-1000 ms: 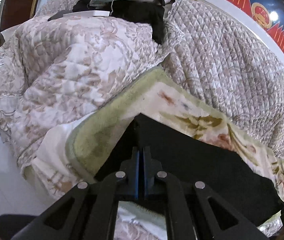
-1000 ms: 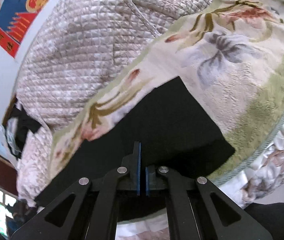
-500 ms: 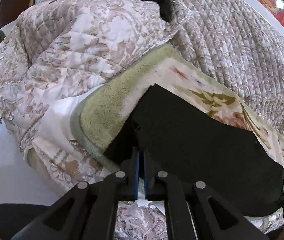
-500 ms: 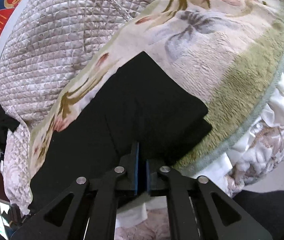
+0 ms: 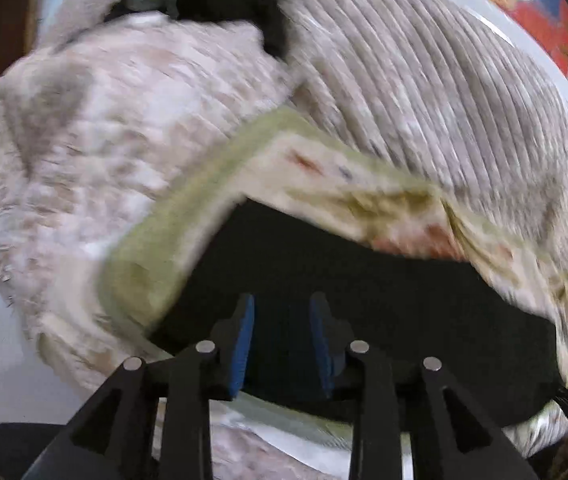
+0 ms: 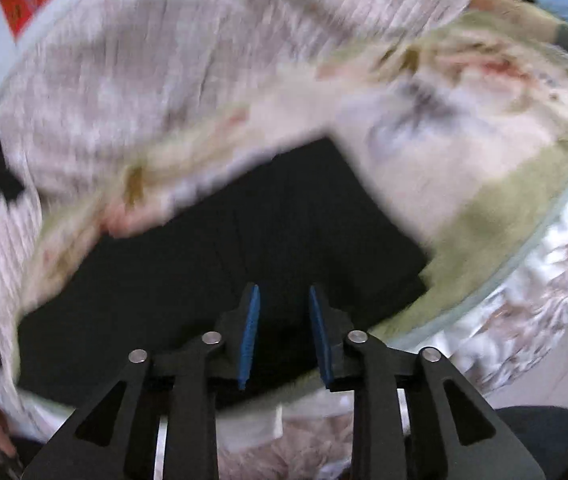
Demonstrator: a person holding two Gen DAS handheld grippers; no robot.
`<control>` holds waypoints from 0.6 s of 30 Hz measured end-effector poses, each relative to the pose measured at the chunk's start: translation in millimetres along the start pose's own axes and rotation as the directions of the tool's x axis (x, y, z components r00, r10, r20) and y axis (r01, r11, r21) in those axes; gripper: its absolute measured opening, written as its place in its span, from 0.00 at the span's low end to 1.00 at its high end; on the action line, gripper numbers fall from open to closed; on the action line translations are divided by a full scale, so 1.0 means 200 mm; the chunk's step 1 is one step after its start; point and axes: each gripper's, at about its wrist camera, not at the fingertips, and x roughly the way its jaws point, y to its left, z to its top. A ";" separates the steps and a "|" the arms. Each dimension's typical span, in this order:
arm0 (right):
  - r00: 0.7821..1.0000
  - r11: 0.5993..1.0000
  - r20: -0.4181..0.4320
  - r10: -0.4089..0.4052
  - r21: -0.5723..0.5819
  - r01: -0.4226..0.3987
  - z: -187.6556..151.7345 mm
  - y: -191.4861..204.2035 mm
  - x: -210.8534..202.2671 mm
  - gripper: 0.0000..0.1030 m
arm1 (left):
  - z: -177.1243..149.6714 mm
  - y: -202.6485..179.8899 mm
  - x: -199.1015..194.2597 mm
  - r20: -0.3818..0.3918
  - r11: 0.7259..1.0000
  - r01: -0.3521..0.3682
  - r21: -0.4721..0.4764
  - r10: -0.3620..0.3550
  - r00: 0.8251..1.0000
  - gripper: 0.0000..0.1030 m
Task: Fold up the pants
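Observation:
The black pants (image 5: pixel 363 300) lie folded flat on a floral blanket with a green border (image 5: pixel 156 248) on the bed. They also show in the right wrist view (image 6: pixel 244 248), with a second layer edge at the right. My left gripper (image 5: pixel 284 312) is open just above the near edge of the pants, holding nothing. My right gripper (image 6: pixel 284 304) is open over the near edge of the pants, holding nothing. Both views are blurred by motion.
A quilted beige cover (image 5: pixel 443 100) lies behind the blanket. A floral quilt (image 5: pixel 84 140) is bunched at the left, with dark clothes (image 5: pixel 224 4) piled on top. A red poster (image 5: pixel 539 32) hangs on the wall. The bed edge and white floor (image 5: pixel 0 360) are close below.
Both grippers were shut on the near edge of the pants and have opened, letting the cloth go. The pants now lie flat on the blanket.

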 end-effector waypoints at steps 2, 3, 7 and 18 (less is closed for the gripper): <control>1.000 1.000 -0.025 -0.015 -0.008 0.014 -0.02 0.00 0.03 0.26 | -0.04 -0.06 0.06 -0.062 0.999 0.018 0.032 -0.016 0.998 0.31; 1.000 1.000 0.000 -0.015 -0.026 0.015 -0.01 0.01 0.00 0.26 | -0.06 -0.08 0.07 -0.077 0.999 0.027 0.046 -0.023 0.997 0.31; 0.998 0.993 0.059 0.032 -0.111 -0.026 0.07 0.09 -0.05 0.26 | -0.05 -0.19 0.09 -0.075 0.994 0.048 0.102 -0.040 0.996 0.31; 0.998 0.969 0.048 0.027 -0.246 -0.014 0.30 0.32 0.18 0.26 | 0.20 -0.45 0.27 -0.025 0.955 0.034 0.295 -0.028 0.999 0.35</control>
